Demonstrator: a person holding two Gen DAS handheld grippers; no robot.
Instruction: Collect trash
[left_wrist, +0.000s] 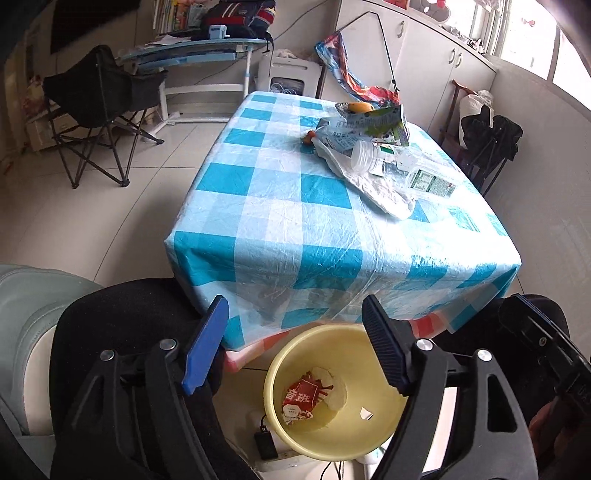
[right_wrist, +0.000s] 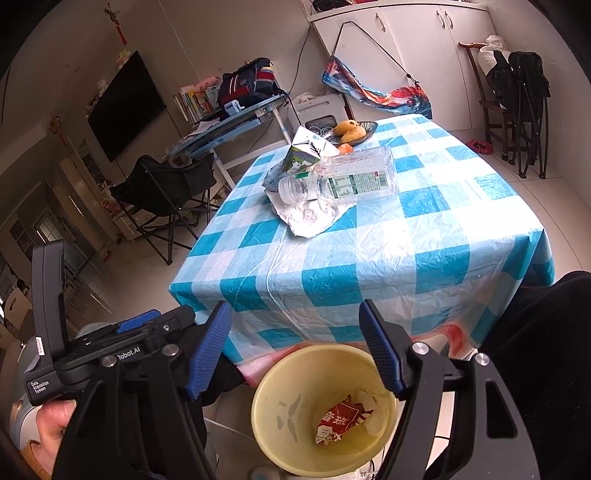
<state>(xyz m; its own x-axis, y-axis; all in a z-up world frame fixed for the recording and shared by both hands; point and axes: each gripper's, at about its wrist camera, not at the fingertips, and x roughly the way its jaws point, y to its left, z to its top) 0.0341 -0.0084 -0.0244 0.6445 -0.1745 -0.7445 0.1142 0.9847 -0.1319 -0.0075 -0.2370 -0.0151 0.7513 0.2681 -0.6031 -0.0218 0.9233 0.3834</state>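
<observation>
Here, both tools are seen released, with nothing held between their blue pads. The left gripper (left_wrist: 295, 343) is spread wide over the rim of a yellow bin (left_wrist: 384, 421), which is found directly below and ahead of its fingers on the floor. The right gripper (right_wrist: 295, 347) is likewise spread apart above the same yellow bin (right_wrist: 266, 406), just beneath its fingertips. A red wrapper (left_wrist: 303, 400) is seen lying at the bottom of the bin, together with some pale scraps; it is also shown in the right wrist view as the red wrapper (right_wrist: 341, 421).

Beyond both tools, further ahead, a table covered by a blue checked cloth (left_wrist: 295, 206) is seen, its near edge just past the bin. Toward the far side of it, well apart from the fingers, the remaining rubbish is gathered: an uncapped clear plastic bottle (right_wrist: 343, 181) lying on its side, a crumpled white bag (right_wrist: 310, 218) beneath it, and a green carton (right_wrist: 303, 155) touching the bottle's neck end. Behind these, a dark bowl of fruit (right_wrist: 351, 133) is placed.
</observation>
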